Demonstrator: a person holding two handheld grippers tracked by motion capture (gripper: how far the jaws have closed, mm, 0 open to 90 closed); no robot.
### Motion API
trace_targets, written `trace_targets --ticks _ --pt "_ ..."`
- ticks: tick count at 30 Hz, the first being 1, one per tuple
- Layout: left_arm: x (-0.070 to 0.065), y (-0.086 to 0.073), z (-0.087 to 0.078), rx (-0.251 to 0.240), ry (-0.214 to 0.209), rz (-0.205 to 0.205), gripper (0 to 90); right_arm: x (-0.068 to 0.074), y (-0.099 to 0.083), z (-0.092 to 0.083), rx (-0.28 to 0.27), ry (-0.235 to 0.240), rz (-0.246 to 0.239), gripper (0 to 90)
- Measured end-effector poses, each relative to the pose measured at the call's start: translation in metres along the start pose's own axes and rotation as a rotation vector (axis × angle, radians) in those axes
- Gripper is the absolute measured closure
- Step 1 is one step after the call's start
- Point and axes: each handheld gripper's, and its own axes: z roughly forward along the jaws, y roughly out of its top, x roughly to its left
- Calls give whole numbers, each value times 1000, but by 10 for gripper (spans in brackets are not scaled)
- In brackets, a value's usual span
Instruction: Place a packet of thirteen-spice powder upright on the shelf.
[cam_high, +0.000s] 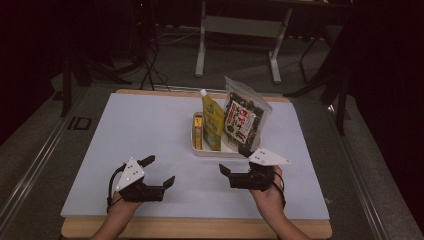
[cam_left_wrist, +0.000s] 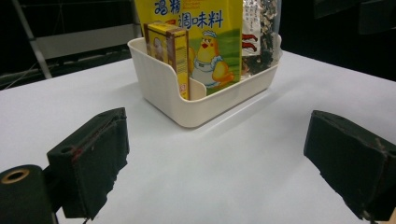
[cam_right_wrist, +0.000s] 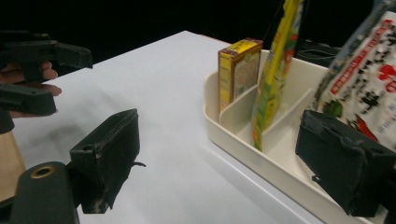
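A cream divided tray (cam_high: 196, 146) sits at the middle of the white counter (cam_high: 140, 130), toward its far side. Standing upright in it are a small yellow box (cam_high: 198, 131) at the left, a tall yellow spouted pouch (cam_high: 213, 120) in the middle, and a clear bag of what looks like dark seaweed snack (cam_high: 243, 120) at the right. The left tongs (cam_high: 159, 171) hover near the counter's near-left, jaws wide apart and empty. The right tongs (cam_high: 235, 163) sit just near of the tray, also apart, holding nothing.

Dim room, black surroundings — table (cam_high: 150, 130) evenly lit, soft shadows, slight blur.
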Motion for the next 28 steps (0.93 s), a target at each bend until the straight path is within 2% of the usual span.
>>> trace_targets --ticks 5,9,12,17,24,28 --pt "-1 -1 0 3 -1 7 70 -5 -7 -15 -5 -21 -12 135" --pt "0 -4 0 11 0 10 70 -9 -14 -24 -5 -16 0 135" --pt "0 -4 0 13 -1 7 70 -12 -20 -29 24 -31 -2 134" --pt "0 -5 -1 11 -7 4 70 -17 -27 -38 40 -54 -2 134" --pt "1 -6 -1 12 -8 -1 70 -26 -35 -44 58 -88 26 134" --pt "1 -6 -1 9 -10 -4 70 -28 -35 -44 60 -94 23 134"
